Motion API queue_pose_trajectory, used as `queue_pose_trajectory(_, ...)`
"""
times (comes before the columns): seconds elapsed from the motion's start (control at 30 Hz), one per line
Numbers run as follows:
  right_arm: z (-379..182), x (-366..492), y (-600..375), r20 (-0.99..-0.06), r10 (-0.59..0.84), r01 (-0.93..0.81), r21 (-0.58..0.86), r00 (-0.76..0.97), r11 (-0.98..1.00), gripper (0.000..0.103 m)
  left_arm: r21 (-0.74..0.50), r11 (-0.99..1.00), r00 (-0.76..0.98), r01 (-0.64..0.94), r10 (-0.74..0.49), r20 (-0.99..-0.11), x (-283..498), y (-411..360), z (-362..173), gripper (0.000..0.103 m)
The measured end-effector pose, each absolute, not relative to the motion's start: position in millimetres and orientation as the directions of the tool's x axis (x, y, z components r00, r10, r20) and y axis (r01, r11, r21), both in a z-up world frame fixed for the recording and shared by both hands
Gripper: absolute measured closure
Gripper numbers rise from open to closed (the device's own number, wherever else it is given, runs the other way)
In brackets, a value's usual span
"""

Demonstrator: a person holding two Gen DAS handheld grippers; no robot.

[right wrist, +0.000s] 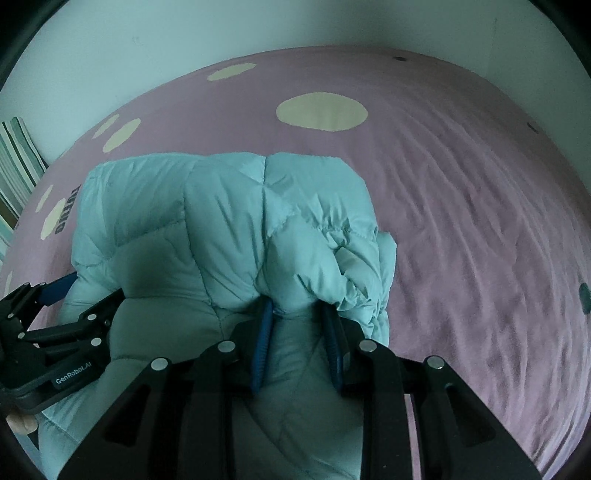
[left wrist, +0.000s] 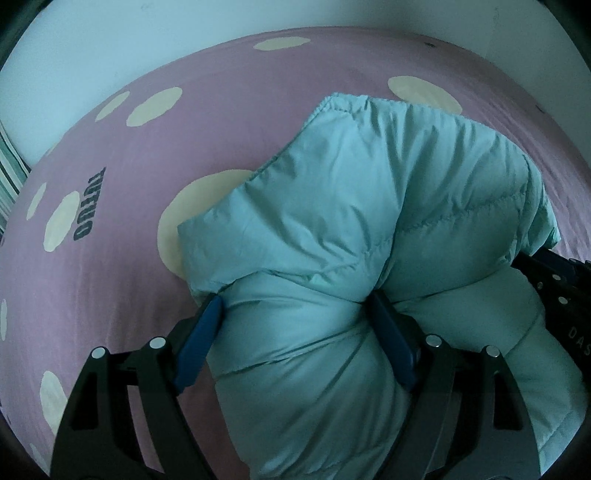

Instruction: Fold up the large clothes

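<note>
A puffy light-teal quilted jacket (left wrist: 351, 221) lies bunched on a pink bed cover (left wrist: 184, 110) with cream dots. My left gripper (left wrist: 295, 306) is shut on a thick fold of the jacket, its blue pads pressing each side. My right gripper (right wrist: 297, 310) is shut on another fold of the same jacket (right wrist: 221, 221) at its right side. The left gripper also shows in the right wrist view (right wrist: 88, 291), at the jacket's left edge. The right gripper's black body shows at the right edge of the left wrist view (left wrist: 561, 291).
The pink cover (right wrist: 461, 221) stretches wrinkled to the right of the jacket. A pale wall (right wrist: 258, 29) runs behind the bed. Striped fabric (right wrist: 18, 162) stands at the far left edge. Dark lettering (left wrist: 88, 203) is printed on the cover.
</note>
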State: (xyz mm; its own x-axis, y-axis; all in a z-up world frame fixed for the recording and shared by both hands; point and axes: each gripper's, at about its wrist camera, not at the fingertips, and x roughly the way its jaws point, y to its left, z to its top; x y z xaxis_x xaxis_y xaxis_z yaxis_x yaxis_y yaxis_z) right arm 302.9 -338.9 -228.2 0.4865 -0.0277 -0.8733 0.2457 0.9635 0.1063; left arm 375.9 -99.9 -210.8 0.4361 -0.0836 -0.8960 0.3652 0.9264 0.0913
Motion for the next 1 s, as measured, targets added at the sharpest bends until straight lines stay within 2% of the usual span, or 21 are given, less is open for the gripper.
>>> queue_pose_trajectory(0.17, -210.6, 292.4, -333.4, -0.855, -0.049, 0.253, 0.098, 0.517, 0.962, 0.072, 0.115, 0.927, 0.479, 0.357, -0.076, -0.874, 361.0, -97.4, -190.6, 0.023)
queue_pose_trajectory(0.4, -178.5, 243.4, -328.3, -0.817, -0.040, 0.247, 0.127, 0.575, 0.961, 0.051, 0.082, 0.941, 0.531, 0.329, -0.113, -0.840, 314.5, -75.8, -149.9, 0.023)
queue_pose_trajectory(0.47, -176.8, 224.9, -325.9, -0.817, -0.033, 0.242, 0.131, 0.575, 0.961, 0.049, 0.055, 0.945, 0.529, 0.323, -0.132, -0.839, 301.1, -67.4, -144.4, 0.023)
queue_pose_trajectory(0.57, -185.2, 202.7, -322.1, -0.830, -0.027, 0.243, 0.131, 0.557, 0.961, 0.048, 0.040, 0.946, 0.521, 0.323, -0.142, -0.842, 282.2, -63.0, -147.6, 0.023)
queue_pose_trajectory(0.77, -208.0, 197.6, -319.1, -0.852, 0.006, 0.242, 0.156, 0.523, 0.958, 0.048, 0.101, 0.937, 0.535, 0.335, -0.101, -0.838, 276.4, -69.1, -171.3, 0.022)
queue_pose_trajectory(0.9, -220.9, 199.8, -321.5, -0.866, 0.035, 0.246, 0.180, 0.499, 0.953, 0.048, 0.045, 0.946, 0.495, 0.322, -0.127, -0.860, 287.2, -60.3, -185.2, 0.022)
queue_pose_trajectory(1.0, -216.4, 198.2, -320.8, -0.861, 0.010, 0.242, 0.154, 0.508, 0.958, 0.036, 0.037, 0.947, 0.498, 0.319, -0.134, -0.857, 287.5, -56.4, -178.7, 0.022)
